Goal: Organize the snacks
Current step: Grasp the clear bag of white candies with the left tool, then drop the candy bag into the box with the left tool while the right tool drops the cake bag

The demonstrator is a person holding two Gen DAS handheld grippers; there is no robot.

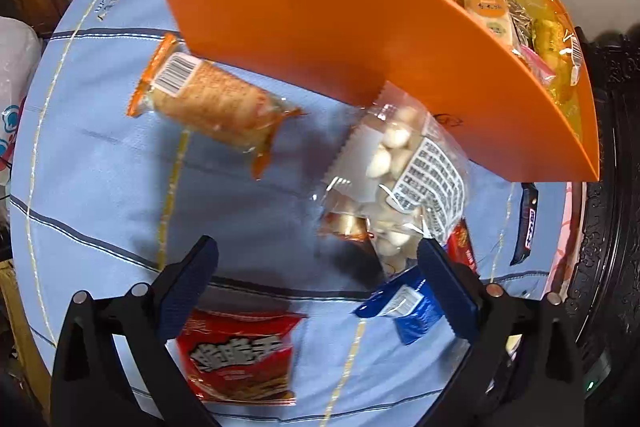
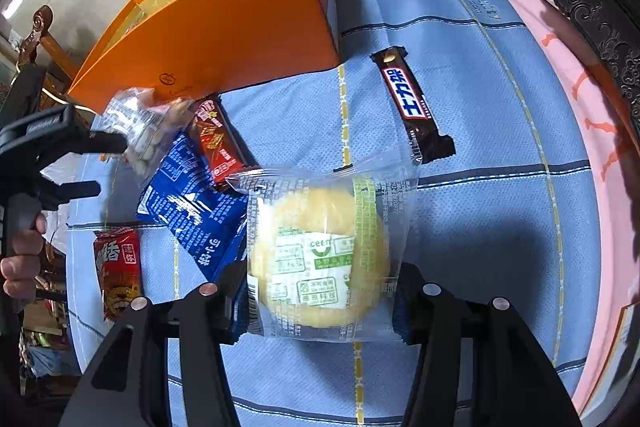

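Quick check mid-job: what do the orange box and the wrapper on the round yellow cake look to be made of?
Orange rectangular box: probably matte card or thin plastic sheet; flat thin walls, sharp edges, no gloss.
Wrapper on the round yellow cake: clear glossy plastic film; the cake shows through, and it has creases, glare and green printed labels.

Bright, even daylight in both fisheye views, strong barrel distortion bending the blue cloth [image 2: 460,131] at every edge, dark vignette corners, soft shadow at 4 o'clock in the right view, motion blur on the clear nut bag [image 1: 404,183], glare on wrappers
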